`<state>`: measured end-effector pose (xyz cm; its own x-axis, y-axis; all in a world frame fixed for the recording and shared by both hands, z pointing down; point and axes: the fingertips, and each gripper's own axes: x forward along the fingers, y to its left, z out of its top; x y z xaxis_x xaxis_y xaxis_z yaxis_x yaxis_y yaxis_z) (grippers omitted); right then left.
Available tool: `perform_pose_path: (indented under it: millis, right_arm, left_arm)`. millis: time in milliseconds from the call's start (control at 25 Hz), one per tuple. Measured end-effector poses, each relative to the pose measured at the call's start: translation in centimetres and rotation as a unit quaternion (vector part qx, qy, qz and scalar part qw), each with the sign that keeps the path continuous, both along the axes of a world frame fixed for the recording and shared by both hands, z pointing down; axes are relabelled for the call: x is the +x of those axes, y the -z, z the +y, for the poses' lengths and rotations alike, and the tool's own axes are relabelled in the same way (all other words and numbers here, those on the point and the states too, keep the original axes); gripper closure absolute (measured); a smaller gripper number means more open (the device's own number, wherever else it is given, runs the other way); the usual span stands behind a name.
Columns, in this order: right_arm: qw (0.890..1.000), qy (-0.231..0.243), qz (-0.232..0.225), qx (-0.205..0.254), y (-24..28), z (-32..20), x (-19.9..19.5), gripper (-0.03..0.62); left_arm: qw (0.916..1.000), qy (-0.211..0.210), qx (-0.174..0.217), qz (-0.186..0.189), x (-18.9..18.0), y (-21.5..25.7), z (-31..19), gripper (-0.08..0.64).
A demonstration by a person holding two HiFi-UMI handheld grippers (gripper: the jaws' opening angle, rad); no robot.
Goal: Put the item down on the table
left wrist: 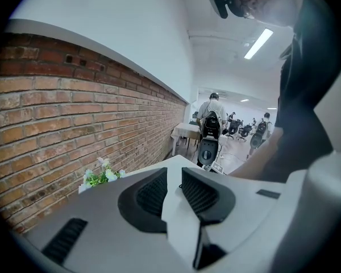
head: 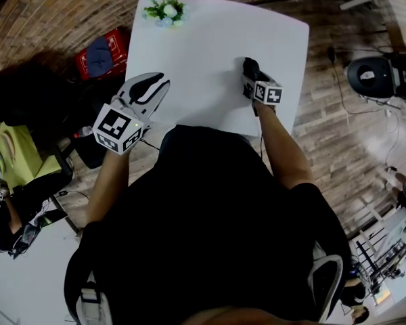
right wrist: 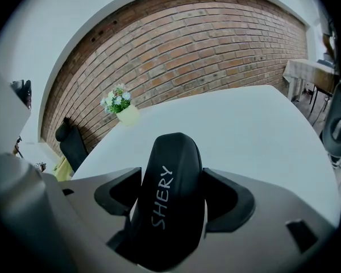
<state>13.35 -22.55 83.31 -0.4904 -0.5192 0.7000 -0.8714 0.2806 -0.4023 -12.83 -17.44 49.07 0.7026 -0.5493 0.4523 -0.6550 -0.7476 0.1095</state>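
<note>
- We have the right tongs [head: 250, 68] clamped on the black item [right wrist: 171, 175], with one pad against each of its long sides.
- The item hangs over the bench [head: 203, 53], well apart from the flower pot [head: 165, 10] and toward the side farthest from it. We cannot tell whether its underside already touches the bench.
- The left tongs [left wrist: 175, 189] hover at the bench edge on the flower pot's side, nearer to us than the pot. Their pads stand a narrow slit apart, with nothing between them.
- To set the item down well, we would lower it straight until it rests on its flattest face. Only then would we spread the pads, evenly, and draw back along our own line without nudging it.
- The item is a rounded, domed shape, smooth and matt black, with pale lettering along its back. It looks hard and slick to us, so the curved sides may slip or rock once the pads let go.
- The bench is flat, smooth and plain white, which should give steady footing.
- The flower pot is small and pale, holding green leaves and white blossoms.
</note>
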Motion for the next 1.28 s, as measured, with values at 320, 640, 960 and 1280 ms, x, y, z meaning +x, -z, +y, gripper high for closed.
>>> perform_pose_path:
  millis: [320, 640, 960, 1280]
  right_arm:
    - [1.0, 0.002, -0.004, -0.003, -0.1, 0.0, -0.2, 0.245]
    - [1.0, 0.007, -0.017, -0.005, 0.0, 0.1, -0.9, 0.231]
    - [1.0, 0.01, -0.017, -0.009, 0.2, 0.5, -0.8, 0.215]
    - [1.0, 0.012, -0.011, -0.009, 0.4, 0.5, -0.8, 0.209]
  left_arm:
    - [1.0, 0.004, 0.0, 0.005, -0.2, -0.3, 0.3, 0.476]
    - [1.0, 0.004, 0.0, 0.005, -0.4, -0.3, 0.4, 0.474]
    - [1.0, 0.005, 0.002, 0.006, -0.4, -0.1, 0.8, 0.474]
    - [0.9999, 0.009, 0.003, 0.008, -1.0, -0.3, 1.2, 0.474]
